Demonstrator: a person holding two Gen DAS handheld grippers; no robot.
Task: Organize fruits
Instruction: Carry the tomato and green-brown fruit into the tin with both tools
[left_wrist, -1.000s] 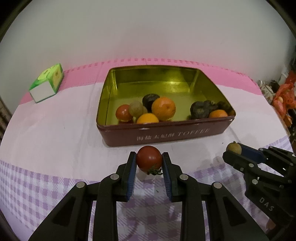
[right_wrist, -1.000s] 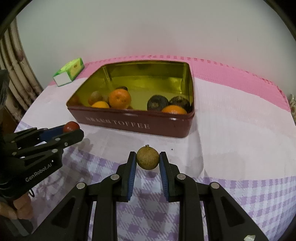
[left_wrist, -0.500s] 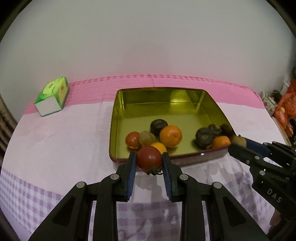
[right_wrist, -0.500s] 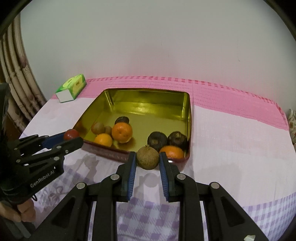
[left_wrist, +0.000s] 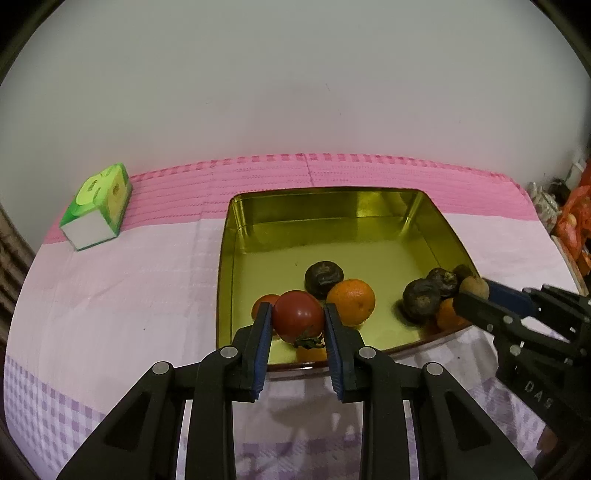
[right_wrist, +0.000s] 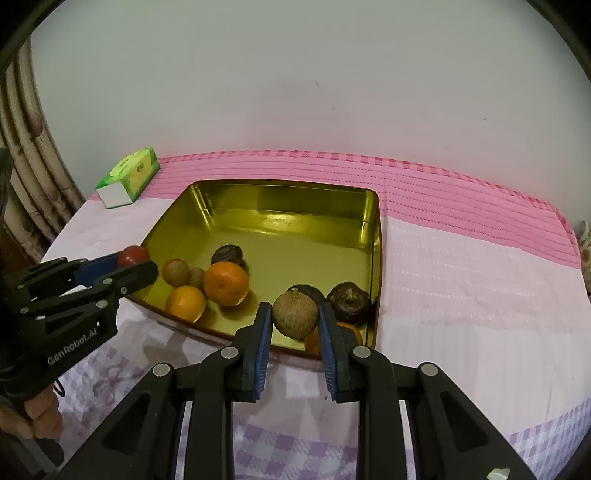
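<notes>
A gold-lined tin box (left_wrist: 332, 229) (right_wrist: 280, 206) sits on the table with several fruits in it: oranges (left_wrist: 351, 301) (right_wrist: 225, 283), dark fruits (left_wrist: 324, 274) (right_wrist: 348, 300) and small brown ones (right_wrist: 176, 271). My left gripper (left_wrist: 297, 323) is shut on a red tomato (left_wrist: 297, 316), held over the box's near edge; it also shows in the right wrist view (right_wrist: 133, 255). My right gripper (right_wrist: 295, 317) is shut on a round brown fruit (right_wrist: 295, 314), held over the box's near right corner; it also shows in the left wrist view (left_wrist: 474, 286).
A green tissue box (left_wrist: 96, 212) (right_wrist: 129, 177) lies at the back left on the pink cloth. The wall stands close behind the table. Red and orange clutter (left_wrist: 574, 229) sits off the right edge. A bamboo chair frame (right_wrist: 26, 177) stands at the left.
Both grippers have risen and moved forward with their fruits, from above the cloth in front of the box to over its near edge.
</notes>
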